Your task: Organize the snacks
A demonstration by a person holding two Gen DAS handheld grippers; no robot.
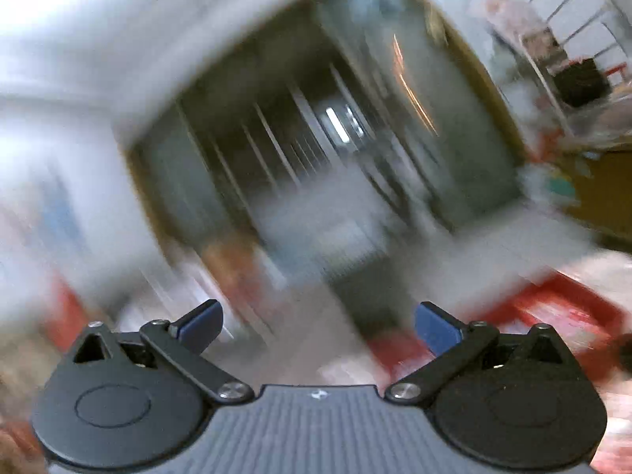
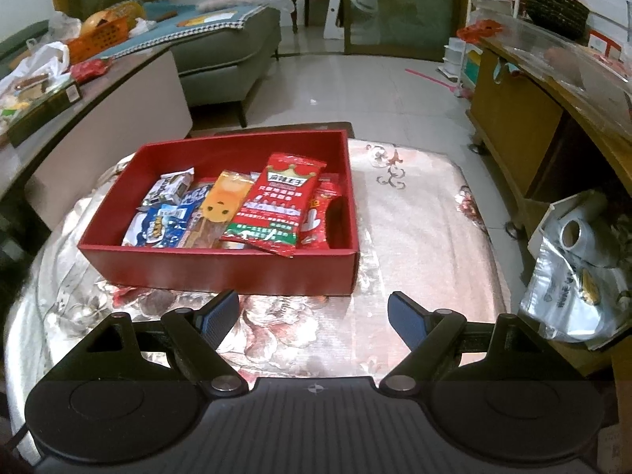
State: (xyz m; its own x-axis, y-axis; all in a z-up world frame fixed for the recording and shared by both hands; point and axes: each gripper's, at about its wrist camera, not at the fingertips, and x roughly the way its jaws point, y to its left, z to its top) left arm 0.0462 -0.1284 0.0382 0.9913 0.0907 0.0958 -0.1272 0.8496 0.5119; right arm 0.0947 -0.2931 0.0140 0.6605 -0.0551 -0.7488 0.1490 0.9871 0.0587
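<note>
Right gripper [image 2: 314, 318]: blue-padded fingers [image 2: 407, 322] spread wide apart, nothing between them. It hangs over the near edge of the round table with the pink floral satin cloth [image 2: 414, 213], pointing at the box.

Rectangular red cardboard box [image 2: 221, 272] sits on that cloth, left of table centre, just ahead of the fingertips and not touching them. All visible snacks lie inside it:
- large red foil packet with a crown print and white lettering [image 2: 276, 207], on top, right of middle, lower corner overhanging the box's near wall
- orange packet with a cartoon face [image 2: 227, 201], just left of the red one, overlapping the packets under it
- blue-and-white foil packets [image 2: 162, 227] at the near-left of the box
- small dark-and-white packet [image 2: 170, 189] behind them, toward the left wall
- another red packet [image 2: 322, 217] against the right wall, partly under the big red one

Cloth around the box shows no loose snacks in the right wrist view.

Left gripper [image 1: 318, 326]: blue-padded fingers also well apart, holding nothing. The left wrist view is heavily motion-blurred; only a dark doorway-like opening [image 1: 316, 138] and red smears [image 1: 553, 312] at lower right read out. Can't tell what those are or where the left gripper sits relative to the box.

Background, right wrist view: grey sofa [image 2: 229, 51] behind the table, wooden cabinet [image 2: 517, 126] on the right, silver plastic bag [image 2: 572, 292] at its foot.
</note>
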